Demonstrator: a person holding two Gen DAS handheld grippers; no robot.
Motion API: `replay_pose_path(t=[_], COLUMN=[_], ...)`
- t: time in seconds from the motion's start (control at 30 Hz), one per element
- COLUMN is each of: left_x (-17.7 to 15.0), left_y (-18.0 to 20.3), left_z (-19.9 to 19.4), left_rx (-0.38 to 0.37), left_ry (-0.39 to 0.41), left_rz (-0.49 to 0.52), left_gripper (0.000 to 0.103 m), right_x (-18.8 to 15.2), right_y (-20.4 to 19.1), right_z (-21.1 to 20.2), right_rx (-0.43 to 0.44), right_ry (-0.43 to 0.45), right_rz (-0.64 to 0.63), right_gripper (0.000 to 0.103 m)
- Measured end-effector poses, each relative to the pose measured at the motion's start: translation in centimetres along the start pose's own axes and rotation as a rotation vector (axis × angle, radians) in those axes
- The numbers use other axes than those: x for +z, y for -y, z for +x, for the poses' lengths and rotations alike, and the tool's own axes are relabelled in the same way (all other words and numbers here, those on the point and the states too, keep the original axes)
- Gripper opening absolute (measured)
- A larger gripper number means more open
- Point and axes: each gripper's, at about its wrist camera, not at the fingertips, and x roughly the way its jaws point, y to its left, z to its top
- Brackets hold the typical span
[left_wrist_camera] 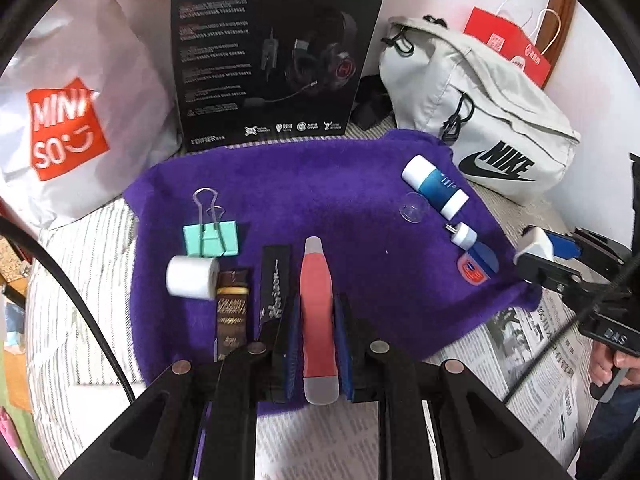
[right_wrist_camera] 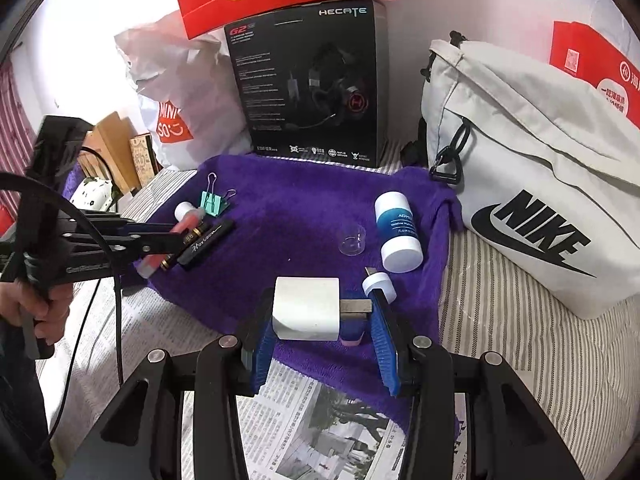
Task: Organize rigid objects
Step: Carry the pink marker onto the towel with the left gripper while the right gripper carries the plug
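Setting: a purple towel (left_wrist_camera: 320, 200) spread over a striped bed cover (right_wrist_camera: 520, 320), with newspaper (right_wrist_camera: 320, 420) under its near edge.
Left gripper (left_wrist_camera: 316, 312): jaws closed tight on a red and grey pen-shaped tool (left_wrist_camera: 318, 304), which lies lengthwise between the blue pads, over the near left part of the towel.
Right gripper (right_wrist_camera: 324, 328): jaws partly closed around a white charger plug (right_wrist_camera: 306, 308); its metal prongs point toward the right pad, over the near edge of the towel.
Left row on towel: a white cylinder (left_wrist_camera: 192, 278), a brown and gold tube (left_wrist_camera: 232, 312) and a black stick with silver script (left_wrist_camera: 274, 280) lie side by side, just left of the held tool.
Binder clip (left_wrist_camera: 210, 236): mint green, wire handles up, just behind the white cylinder.
Blue and white bottle (right_wrist_camera: 398, 232): lying on its side at the right of the towel.
Clear cap (right_wrist_camera: 352, 242): small and transparent, just left of the bottle.
Small white capped item (right_wrist_camera: 379, 285): near the right pad; what it is cannot be told.
Background: a black headset box (right_wrist_camera: 312, 80) stands behind the towel, a white shopping bag (left_wrist_camera: 72, 120) at left, a pale Nike bag (right_wrist_camera: 540, 200) at right.
Person: a hand (right_wrist_camera: 28, 300) grips the left handle.
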Motion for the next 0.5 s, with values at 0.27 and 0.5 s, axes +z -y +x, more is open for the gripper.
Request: replay_pose_path(t=[0.27,0.5], left_x=[0.7,1.0], left_y=[0.2,0.4], left_z=[3.4,4.9], left_rx=[0.006,0.028], left_ry=[-0.057,-0.09], left_rz=[0.006,0.032], left_gripper=[0.017,0.017], right_x=[0.0,0.1], right_y=[0.6,0.6], right_z=[1.2,1.4], right_rx=[-0.011,-0.009], right_ry=[-0.017,-0.012], right_rz=[-0.003,-0.011], right_gripper=[0.043,0.043])
